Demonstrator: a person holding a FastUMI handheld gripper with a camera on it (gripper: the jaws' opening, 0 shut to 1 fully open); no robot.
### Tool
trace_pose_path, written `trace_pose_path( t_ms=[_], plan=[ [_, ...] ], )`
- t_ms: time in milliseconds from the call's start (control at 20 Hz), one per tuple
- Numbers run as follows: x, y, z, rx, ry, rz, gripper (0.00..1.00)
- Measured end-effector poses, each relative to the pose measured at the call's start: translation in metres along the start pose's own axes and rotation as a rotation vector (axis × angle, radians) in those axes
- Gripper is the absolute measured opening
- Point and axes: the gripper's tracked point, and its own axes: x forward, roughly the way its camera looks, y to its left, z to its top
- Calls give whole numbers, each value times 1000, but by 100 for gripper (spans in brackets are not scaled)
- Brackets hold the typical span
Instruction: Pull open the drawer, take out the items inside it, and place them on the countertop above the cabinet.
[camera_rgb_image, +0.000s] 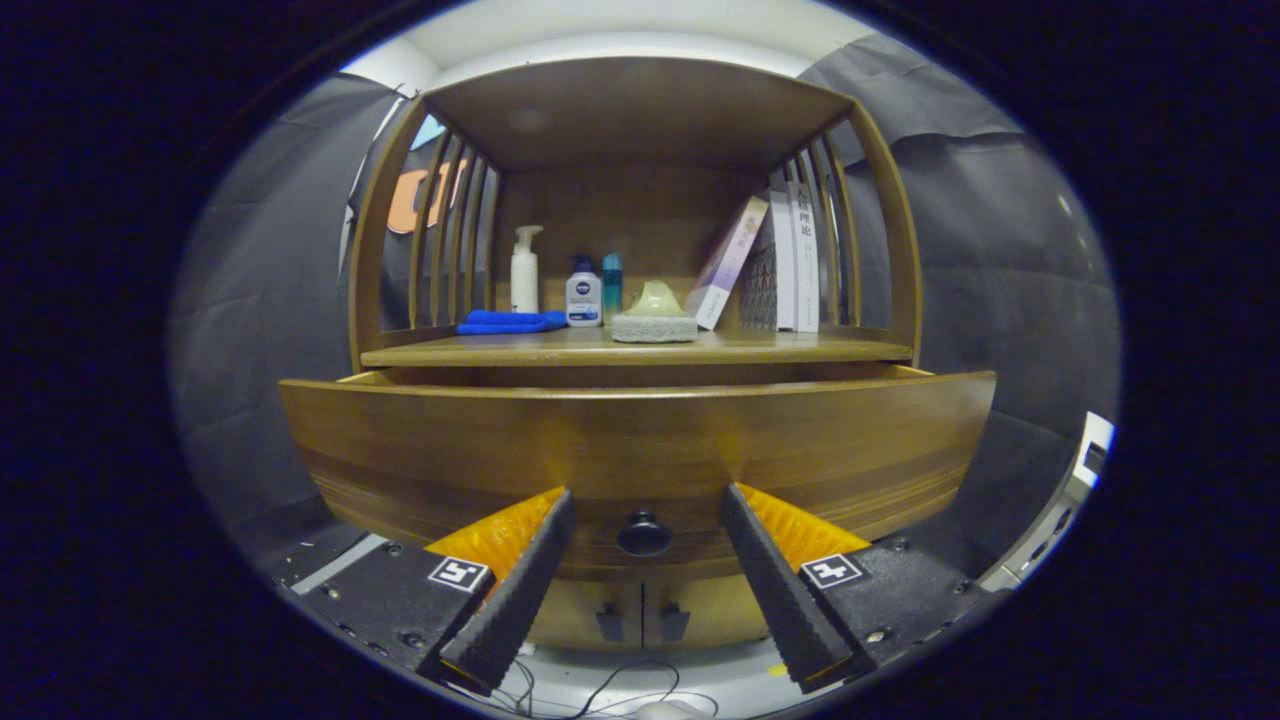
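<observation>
Gripper (645, 535) spread wide either side of the small round knob (644, 533) at lower centre, touching nothing, on the partly open drawer (640, 440); judged stiff, heavy wood, best taken by that slippery-looking knob.

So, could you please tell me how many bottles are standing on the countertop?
3: a white pump bottle behind the blue cloth, then a small white bottle and a teal bottle beside it. The books could hide more. The tongs are open around the drawer knob.
</observation>
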Motion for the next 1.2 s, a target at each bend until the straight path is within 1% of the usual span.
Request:
trace_pose_path(
  t_ms=[150,950,1100,1200],
  plan=[
    [3,2,1,9,10,1,99],
    [4,-1,0,-47,0,-3,99],
    [3,-4,-7,-19,56,-17,100],
    [0,-4,-2,18,51,-31,100]
  ],
)
